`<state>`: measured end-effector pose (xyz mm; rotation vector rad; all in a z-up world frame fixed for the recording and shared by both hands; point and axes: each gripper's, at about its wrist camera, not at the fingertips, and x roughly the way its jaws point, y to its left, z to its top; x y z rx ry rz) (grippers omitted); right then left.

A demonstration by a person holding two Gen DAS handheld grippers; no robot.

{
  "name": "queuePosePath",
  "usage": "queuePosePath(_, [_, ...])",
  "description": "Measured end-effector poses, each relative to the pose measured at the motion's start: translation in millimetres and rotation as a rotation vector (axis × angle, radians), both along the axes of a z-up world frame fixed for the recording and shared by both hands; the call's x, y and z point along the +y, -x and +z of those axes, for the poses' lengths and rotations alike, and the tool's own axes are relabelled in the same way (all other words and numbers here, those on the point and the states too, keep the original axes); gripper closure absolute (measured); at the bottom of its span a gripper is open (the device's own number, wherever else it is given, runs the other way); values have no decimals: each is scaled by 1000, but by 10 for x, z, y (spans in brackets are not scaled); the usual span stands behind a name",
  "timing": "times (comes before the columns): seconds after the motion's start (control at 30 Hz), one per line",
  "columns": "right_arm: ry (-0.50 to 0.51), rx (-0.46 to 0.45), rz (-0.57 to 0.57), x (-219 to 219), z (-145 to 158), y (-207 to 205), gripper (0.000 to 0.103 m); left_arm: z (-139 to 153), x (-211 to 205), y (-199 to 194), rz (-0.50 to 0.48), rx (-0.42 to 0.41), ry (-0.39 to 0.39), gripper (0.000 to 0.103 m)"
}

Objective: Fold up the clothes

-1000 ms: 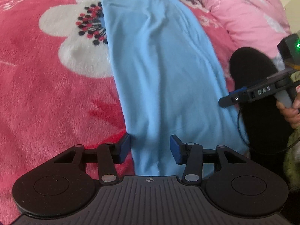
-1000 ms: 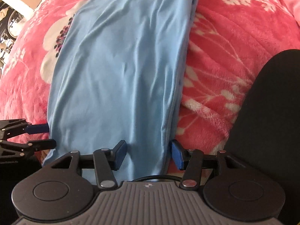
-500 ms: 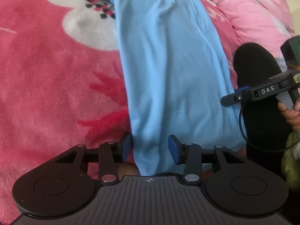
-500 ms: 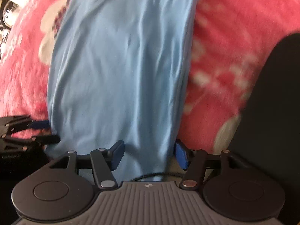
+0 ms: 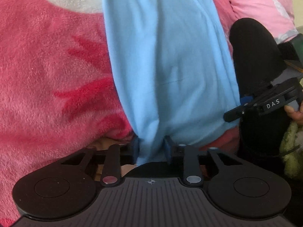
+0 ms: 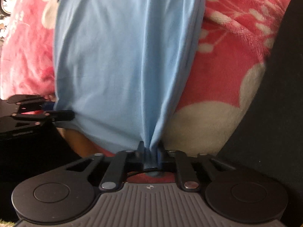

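Observation:
A light blue garment [image 5: 166,56] lies in a long folded strip on a red flowered blanket [image 5: 47,75]. My left gripper [image 5: 151,148] is at its near left corner, jaws closing, with the hem bunched between the blue pads. In the right wrist view the same garment [image 6: 123,56] runs away from my right gripper [image 6: 151,150], whose jaws are closing and pinch a gathered fold at the near right corner. Each gripper shows in the other's view, the right one [image 5: 236,111] and the left one [image 6: 62,113], both at the garment's near edge.
A pink quilt [image 5: 255,0] lies at the far right of the bed. A person's black-clad leg [image 5: 251,53] rests beside the garment's right edge, and a hand [image 5: 295,113] holds the right gripper. The blanket [image 6: 227,56] spreads on both sides.
Both grippers tipped downward over the near hem, and their jaws closed in on the cloth. The hem, flat before, now bunches up between each pair of pads.

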<state>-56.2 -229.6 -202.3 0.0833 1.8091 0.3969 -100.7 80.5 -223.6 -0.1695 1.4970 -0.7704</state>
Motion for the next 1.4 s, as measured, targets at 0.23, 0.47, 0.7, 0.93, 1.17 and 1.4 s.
queuePosePath(0.23, [-92, -113, -67, -152, 298, 88, 95, 182, 121, 69, 51, -50, 33, 98])
queuePosePath(0.47, [-237, -292, -171, -430, 730, -141, 95, 499, 357, -38, 170, -119, 94, 99])
queuePosePath(0.7, [-342, -453, -205, -653, 1047, -676, 95, 920, 365, -570, 330, -259, 169, 99])
queuePosePath(0.93, [-429, -539, -317, -609, 870, -1432, 95, 784, 190, -1305, 553, -218, 307, 99])
queuePosePath(1.17, [-485, -555, -412, -820, 646, -2032, 95, 702, -31, -1997, 647, -240, 354, 99])
queuePosePath(1.4, [-516, -584, -471, -948, 460, -2531, 95, 614, -186, -2507, 690, -263, 391, 99])
